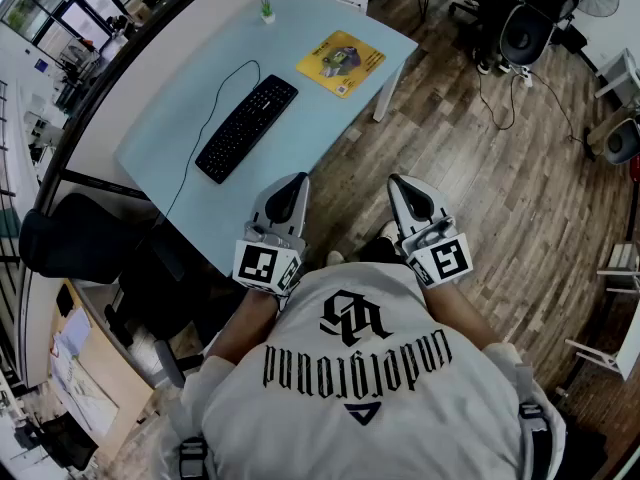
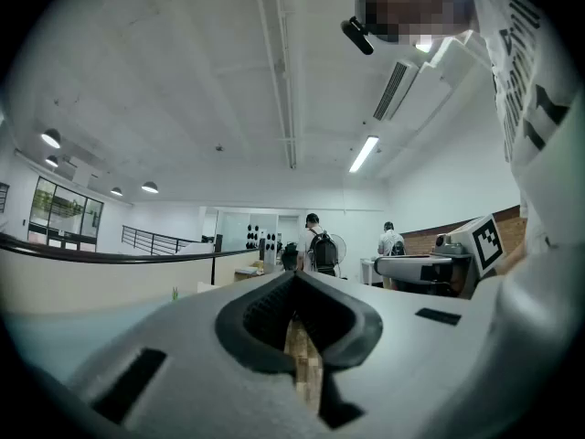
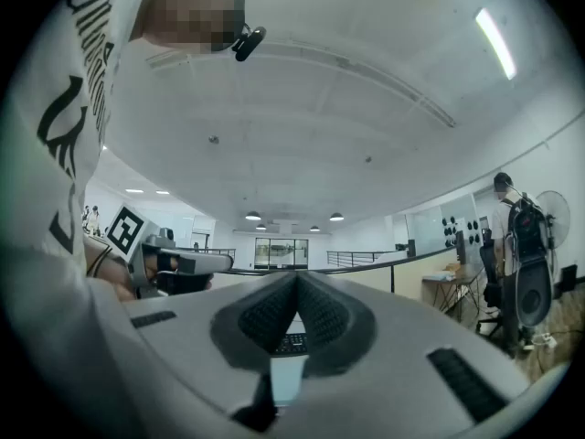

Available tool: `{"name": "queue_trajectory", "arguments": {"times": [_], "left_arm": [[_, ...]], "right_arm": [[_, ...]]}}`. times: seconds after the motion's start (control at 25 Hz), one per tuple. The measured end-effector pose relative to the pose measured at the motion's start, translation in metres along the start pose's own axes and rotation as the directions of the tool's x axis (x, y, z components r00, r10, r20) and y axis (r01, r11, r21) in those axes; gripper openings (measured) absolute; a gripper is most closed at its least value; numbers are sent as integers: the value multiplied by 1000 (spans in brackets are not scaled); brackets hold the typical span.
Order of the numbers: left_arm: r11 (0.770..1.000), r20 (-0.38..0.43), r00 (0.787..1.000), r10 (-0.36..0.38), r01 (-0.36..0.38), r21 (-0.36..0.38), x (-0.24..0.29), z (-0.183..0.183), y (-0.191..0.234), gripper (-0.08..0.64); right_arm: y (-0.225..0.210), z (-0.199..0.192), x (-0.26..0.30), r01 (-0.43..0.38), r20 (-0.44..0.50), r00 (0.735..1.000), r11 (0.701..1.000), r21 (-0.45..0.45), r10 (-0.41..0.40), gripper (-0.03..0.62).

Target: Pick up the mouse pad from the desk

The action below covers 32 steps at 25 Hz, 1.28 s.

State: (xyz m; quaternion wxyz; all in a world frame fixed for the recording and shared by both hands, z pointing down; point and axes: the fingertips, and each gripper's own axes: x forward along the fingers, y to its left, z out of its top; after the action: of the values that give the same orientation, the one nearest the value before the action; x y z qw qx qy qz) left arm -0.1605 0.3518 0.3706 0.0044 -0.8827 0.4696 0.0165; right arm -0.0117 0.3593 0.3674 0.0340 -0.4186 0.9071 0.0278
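At the far end of the pale blue rectangular desk (image 1: 300,143) lies the yellow, near-square mouse pad (image 1: 340,62) w/ a dark print in the middle. It lies flat, close to the far right corner and just inside the desk's right long edge. Its sides run approx. parallel to the desk's edges, and it's too close to square to name a long axis.

Nearer the person, w/ a strip of bare top between, a black keyboard (image 1: 247,126) lies lengthwise along the desk. Its thin black cable (image 1: 188,168) loops out and trails toward the near end. A small green plant in a white pot (image 1: 267,10) stands by the left long edge near the far end, apart from the pad.

Brown wood-plank floor (image 1: 480,168) lies open along the right long edge (a white desk leg (image 1: 385,96) shows under the pad's corner). A black office chair (image 1: 60,238) sits off the near left side.

Left gripper (image 1: 296,183) and right gripper (image 1: 400,183) are held side by side before the person's chest. The left is over the desk's near right corner, the right over floor, both well apart from the pad. Both claws are clenched, tips together, nothing between them.
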Motion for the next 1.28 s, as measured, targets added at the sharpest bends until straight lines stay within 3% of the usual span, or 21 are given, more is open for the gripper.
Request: {"name": "queue_trajectory", "arguments": {"times": [0.68,1.08,1.28], "left_arm": [[1000,2,1000,6,-6,3,8,-4,6,8],[999,-15,1000,26,-26,-18,31,-11,4,8],[999,-36,999,35,-35,-25,53,-22,1,8]], "right_arm": [[-4,-8,6,-17,-20,1000,1000,1,17,5],[-27,-8,10,-24,-17,1000,999,25,25,10],[-46,-13,16,-54,-27,998,998,27,54,111]]}}
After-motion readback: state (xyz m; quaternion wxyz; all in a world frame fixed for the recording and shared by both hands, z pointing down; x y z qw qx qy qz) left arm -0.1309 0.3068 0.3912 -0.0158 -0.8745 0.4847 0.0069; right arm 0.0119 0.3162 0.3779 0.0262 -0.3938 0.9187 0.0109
